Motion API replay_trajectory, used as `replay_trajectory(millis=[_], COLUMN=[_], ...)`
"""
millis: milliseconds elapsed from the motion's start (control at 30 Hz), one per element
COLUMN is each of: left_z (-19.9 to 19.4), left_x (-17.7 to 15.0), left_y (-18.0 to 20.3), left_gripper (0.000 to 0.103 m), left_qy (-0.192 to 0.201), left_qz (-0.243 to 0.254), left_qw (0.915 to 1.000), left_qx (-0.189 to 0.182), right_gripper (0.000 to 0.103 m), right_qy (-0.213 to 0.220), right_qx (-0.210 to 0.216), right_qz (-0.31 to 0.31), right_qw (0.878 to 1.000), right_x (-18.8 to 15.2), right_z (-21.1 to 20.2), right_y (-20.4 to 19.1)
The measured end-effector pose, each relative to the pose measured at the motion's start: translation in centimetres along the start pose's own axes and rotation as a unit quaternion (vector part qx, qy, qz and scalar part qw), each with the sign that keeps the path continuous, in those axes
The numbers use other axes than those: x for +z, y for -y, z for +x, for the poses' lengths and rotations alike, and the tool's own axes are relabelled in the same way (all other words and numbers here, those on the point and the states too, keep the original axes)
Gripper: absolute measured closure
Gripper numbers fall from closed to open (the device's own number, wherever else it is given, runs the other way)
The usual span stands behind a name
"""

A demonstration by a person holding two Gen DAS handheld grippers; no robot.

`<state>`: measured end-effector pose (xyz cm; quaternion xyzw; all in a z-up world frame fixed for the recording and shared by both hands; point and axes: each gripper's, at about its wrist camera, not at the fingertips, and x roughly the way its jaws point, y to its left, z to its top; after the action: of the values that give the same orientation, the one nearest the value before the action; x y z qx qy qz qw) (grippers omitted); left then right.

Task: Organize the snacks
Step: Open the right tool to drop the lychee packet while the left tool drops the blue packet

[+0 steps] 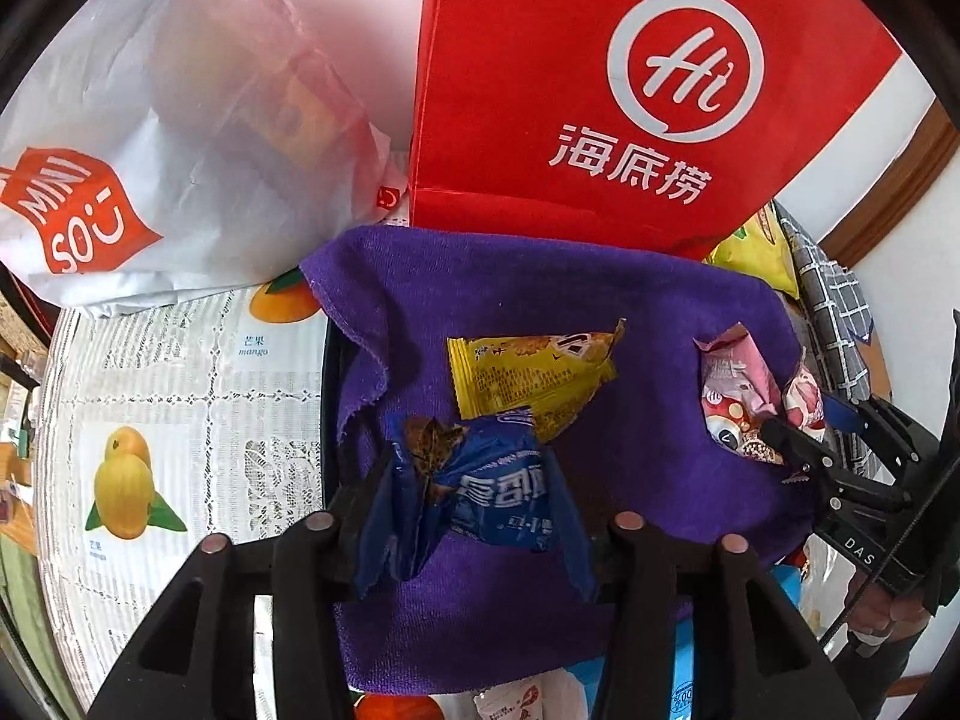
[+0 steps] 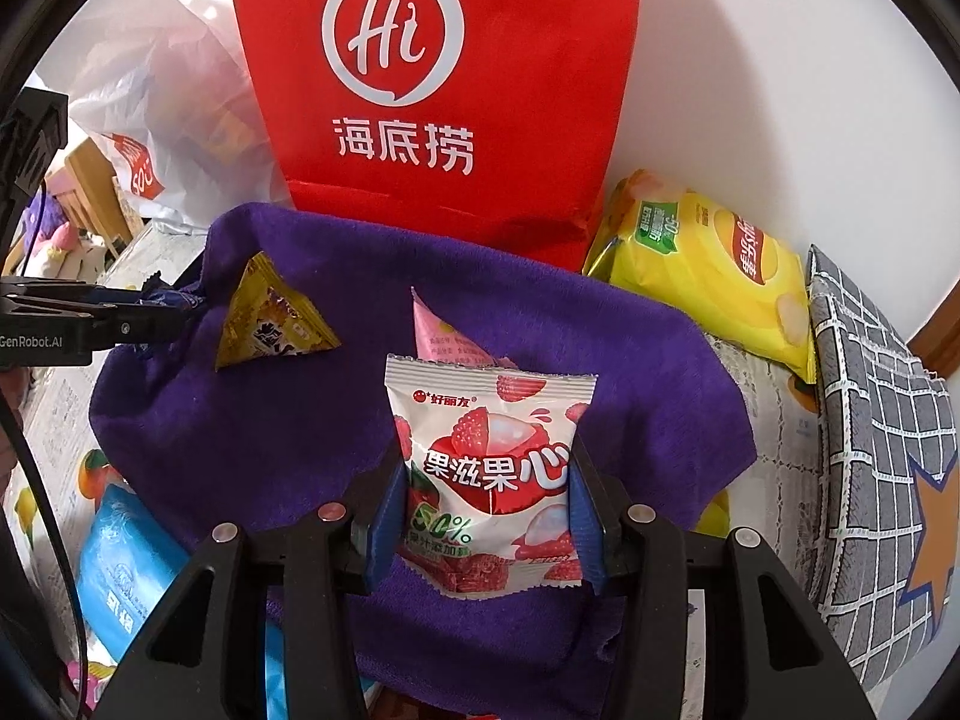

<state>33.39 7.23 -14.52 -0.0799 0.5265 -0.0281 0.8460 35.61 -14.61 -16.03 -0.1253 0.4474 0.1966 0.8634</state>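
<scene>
Snacks are seen in the left wrist view on a purple towel (image 1: 600,312) spread in front of a red bag (image 1: 540,120): a blue snack packet (image 1: 498,492) is pinched between the jaws of the left gripper (image 1: 474,516), a yellow packet (image 1: 528,378) lies just behind it on the towel, and a white-and-red lychee packet (image 1: 738,402) is clamped by the right gripper (image 1: 792,426) further right. In the right wrist view, the lychee packet (image 2: 492,468) is held upright over the purple towel (image 2: 270,432) between the closed-in blue pads (image 2: 384,516) of the right gripper (image 2: 486,516), a pink packet (image 2: 441,336) is seen just behind it, the yellow packet (image 2: 270,318) lies toward the towel's left, and a yellow chip bag (image 2: 720,264) rests beyond the towel's right edge beside the red bag (image 2: 450,90).
</scene>
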Motion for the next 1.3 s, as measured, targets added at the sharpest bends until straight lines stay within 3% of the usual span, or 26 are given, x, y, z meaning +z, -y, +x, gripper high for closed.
replay_trajectory(millis=[133,667,900,1000,1300], left_z=[-0.3,-3.0,-5.1,-5.8,-10.5], left_x=[0.1,0.2,-0.2,-0.5,-2.0], left_y=[0.0,0.0,0.6,1.3,3.5], left_gripper=[0.04,0.037,0.035,0.035,0.035], left_qy=[0.0,0.024,0.049,0.054,0.107], left_qz=[0.002,0.007,0.018,0.027,0.053], left_qw=[1.0,0.9997,0.9986,0.9981,0.9924], left_qx=[0.006,0.0,-0.008,-0.013,-0.03], right_gripper=[0.055,0.048,0.029,0.021,0.014], right_qy=[-0.005,-0.015,0.048,0.06,0.106], right_qx=[-0.002,-0.016,-0.015,-0.034,-0.101], right_qz=[0.012,-0.004,0.0,0.007,0.059], right_qw=[1.0,1.0,0.999,0.998,0.987], right_x=[0.1,0.0,0.2,-0.2,-2.8], right_z=[0.3,-0.2,-5.3,-7.8,-15.1], right_y=[0.3,-0.9,-2.8,-3.4,-3.3])
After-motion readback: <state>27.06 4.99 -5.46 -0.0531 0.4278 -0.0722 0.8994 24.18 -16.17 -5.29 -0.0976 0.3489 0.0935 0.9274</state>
